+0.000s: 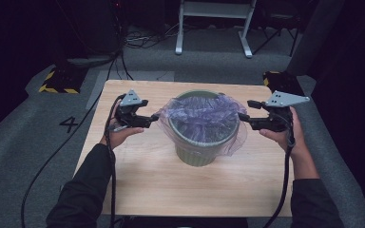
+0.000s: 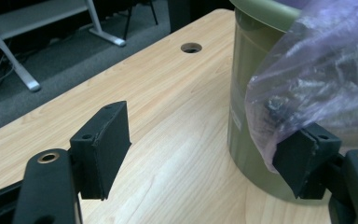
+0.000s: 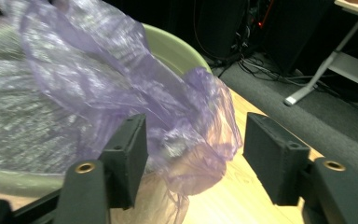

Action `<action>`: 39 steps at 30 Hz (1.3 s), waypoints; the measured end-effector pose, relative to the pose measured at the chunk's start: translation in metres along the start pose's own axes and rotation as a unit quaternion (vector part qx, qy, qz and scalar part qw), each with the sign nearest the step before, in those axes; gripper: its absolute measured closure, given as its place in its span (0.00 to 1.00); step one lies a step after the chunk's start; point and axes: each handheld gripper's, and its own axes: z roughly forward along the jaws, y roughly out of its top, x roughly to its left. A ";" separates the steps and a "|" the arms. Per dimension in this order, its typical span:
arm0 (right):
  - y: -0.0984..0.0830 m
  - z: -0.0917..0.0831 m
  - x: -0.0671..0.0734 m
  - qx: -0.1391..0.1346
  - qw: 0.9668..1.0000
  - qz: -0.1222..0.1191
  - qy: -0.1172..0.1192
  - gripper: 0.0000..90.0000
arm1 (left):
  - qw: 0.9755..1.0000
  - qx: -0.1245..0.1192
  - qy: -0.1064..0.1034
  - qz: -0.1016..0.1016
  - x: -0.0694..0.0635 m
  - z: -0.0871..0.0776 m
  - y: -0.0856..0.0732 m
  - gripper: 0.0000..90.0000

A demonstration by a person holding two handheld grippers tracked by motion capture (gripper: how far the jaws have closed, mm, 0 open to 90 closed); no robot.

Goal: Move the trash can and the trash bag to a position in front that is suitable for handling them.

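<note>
The green bin (image 1: pixel 203 142) stands near the middle of the wooden surface (image 1: pixel 142 175), and a purple plastic bag (image 1: pixel 204 114) lines it, its film draped over the rim and hanging down the outside. The left gripper (image 1: pixel 154 117) sits just off the bin's left side, and the right gripper (image 1: pixel 243 117) mirrors it at the right side, both held level with the rim and pointing inward at the bag.

In the left gripper view the jaws are spread wide: one black pad stands alone over bare wood, while the other rests right against the hanging bag film (image 2: pixel 307 74) next to the bin wall (image 2: pixel 247 107). Nothing is pinched there.

Over in the right gripper view the jaws are also parted, and a loose fold of the bag (image 3: pixel 186 135) hangs between them, brushing past the left-hand pad and stopping short of the other. The pads are not pressing together on it.

The bag itself is thin, translucent, pale violet, heavily crinkled and catching the light in silvery streaks. Its mouth is bunched unevenly over the bin opening, sagging lower on the right side in the high view. The bin is a ribbed, olive-green round tub with a thick rolled lip (image 3: pixel 177 46).
</note>
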 end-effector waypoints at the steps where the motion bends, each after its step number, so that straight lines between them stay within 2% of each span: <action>1: -0.001 0.001 0.000 0.003 1.000 0.000 -0.003 0.49 | 1.000 -0.009 -0.003 0.001 0.001 -0.006 -0.002 0.27; 4: -0.001 0.003 0.000 0.006 1.000 -0.001 -0.006 0.63 | 0.999 -0.041 -0.023 -0.004 0.002 -0.022 0.001 0.25; 7: -0.001 0.008 -0.001 0.007 1.000 0.002 -0.019 0.75 | 0.998 -0.062 -0.031 -0.004 -0.002 -0.036 0.008 0.25; 9: 0.000 0.011 0.000 0.002 1.000 -0.003 -0.023 0.85 | 0.998 -0.067 -0.019 -0.004 -0.003 -0.041 0.008 0.25; 12: 0.001 0.016 0.001 -0.007 1.000 -0.007 -0.025 0.95 | 0.997 -0.070 -0.020 -0.013 0.000 -0.046 0.006 0.24; 14: 0.002 0.016 0.001 -0.009 0.999 -0.009 -0.030 0.98 | 0.996 -0.074 -0.035 -0.028 0.003 -0.051 0.003 0.22; 15: 0.003 0.015 0.002 -0.011 0.999 -0.009 -0.030 0.99 | 0.996 -0.072 -0.035 -0.030 0.003 -0.054 0.001 0.21; 18: 0.002 0.012 0.001 -0.017 0.999 -0.004 -0.035 1.00 | 0.998 -0.058 -0.030 -0.013 -0.001 -0.058 -0.008 0.19; 20: 0.001 0.009 0.000 -0.027 0.999 0.001 -0.034 1.00 | 0.998 -0.042 -0.037 -0.006 -0.004 -0.058 -0.012 0.18; 22: 0.000 0.008 -0.001 -0.028 0.999 0.006 -0.041 1.00 | 0.999 -0.024 -0.030 0.007 -0.009 -0.057 -0.015 0.18; 23: 0.000 0.008 -0.001 -0.031 0.999 0.008 -0.041 1.00 | 0.999 -0.015 -0.038 0.011 -0.013 -0.056 -0.017 0.18; 24: 0.001 0.007 0.000 -0.033 0.998 0.007 -0.044 1.00 | 0.999 -0.009 -0.034 0.020 -0.017 -0.055 -0.019 0.18; 26: 0.003 0.006 0.001 -0.038 0.998 0.007 -0.048 1.00 | 0.999 -0.008 -0.026 0.032 -0.026 -0.055 -0.027 0.18; 27: 0.003 0.006 0.001 -0.042 0.998 0.008 -0.044 1.00 | 0.999 -0.014 -0.016 0.039 -0.031 -0.055 -0.033 0.18; 28: 0.004 0.005 0.002 -0.043 0.998 0.007 -0.043 1.00 | 0.999 -0.016 -0.016 0.042 -0.034 -0.055 -0.036 0.19; 30: 0.004 0.006 0.003 -0.045 0.998 0.005 -0.037 1.00 | 0.998 -0.020 -0.025 0.048 -0.043 -0.056 -0.041 0.18; 32: 0.005 0.008 0.005 -0.042 0.999 0.002 -0.034 1.00 | 0.997 -0.028 -0.037 0.053 -0.052 -0.059 -0.039 0.18; 34: 0.006 0.009 0.007 -0.042 0.999 0.000 -0.034 1.00 | 0.997 -0.039 -0.041 0.058 -0.060 -0.063 -0.031 0.18; 36: 0.007 0.009 0.009 -0.042 0.999 -0.003 -0.034 1.00 | 0.995 -0.054 -0.054 0.061 -0.065 -0.069 -0.021 0.18; 37: 0.008 0.009 0.009 -0.043 0.998 -0.006 -0.035 1.00 | 0.994 -0.066 -0.058 0.068 -0.068 -0.074 -0.014 0.18; 39: 0.010 0.008 0.010 -0.047 0.998 -0.004 -0.035 1.00 | 0.991 -0.087 -0.078 0.066 -0.071 -0.081 -0.004 0.18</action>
